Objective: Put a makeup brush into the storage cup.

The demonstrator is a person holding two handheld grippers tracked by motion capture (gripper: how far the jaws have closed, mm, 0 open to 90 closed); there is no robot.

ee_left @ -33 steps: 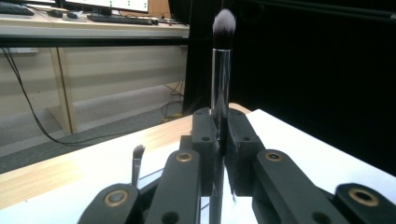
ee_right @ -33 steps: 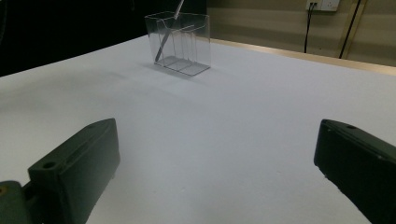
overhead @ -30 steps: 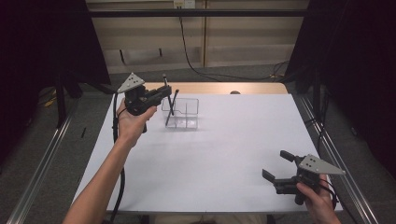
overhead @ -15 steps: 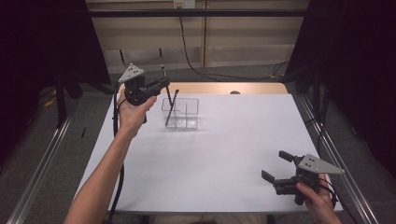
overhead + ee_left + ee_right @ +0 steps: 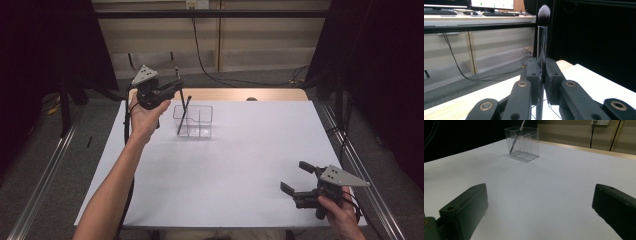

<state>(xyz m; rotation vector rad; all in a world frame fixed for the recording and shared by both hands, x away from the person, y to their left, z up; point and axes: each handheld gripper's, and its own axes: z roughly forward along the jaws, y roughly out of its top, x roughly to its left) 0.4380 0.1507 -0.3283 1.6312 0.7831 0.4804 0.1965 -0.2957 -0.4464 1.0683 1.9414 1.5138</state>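
My left gripper [image 5: 178, 85] is raised over the table's far left, shut on a makeup brush [image 5: 176, 72]. The brush [image 5: 542, 40] stands upright between the pads [image 5: 533, 72], its soft bristles on top and its dark handle running down below the jaws. Just right of it a clear divided container [image 5: 201, 120] stands on the white table, with a thin dark stick [image 5: 182, 120] leaning inside its left part. In the right gripper view the container [image 5: 530, 142] and the stick [image 5: 514, 142] are far ahead. My right gripper [image 5: 295, 176] rests low at the near right corner, open, with nothing between its jaws.
The white tabletop [image 5: 225, 165] stretches between the container and the right gripper. A wooden strip [image 5: 240, 94] borders the far edge. Metal rails [image 5: 45, 175] run along both sides on the floor, and a cable [image 5: 200, 55] hangs behind the table.
The left gripper has risen a little with the brush and drifted slightly left. The stick in the container and the right gripper have stayed put.
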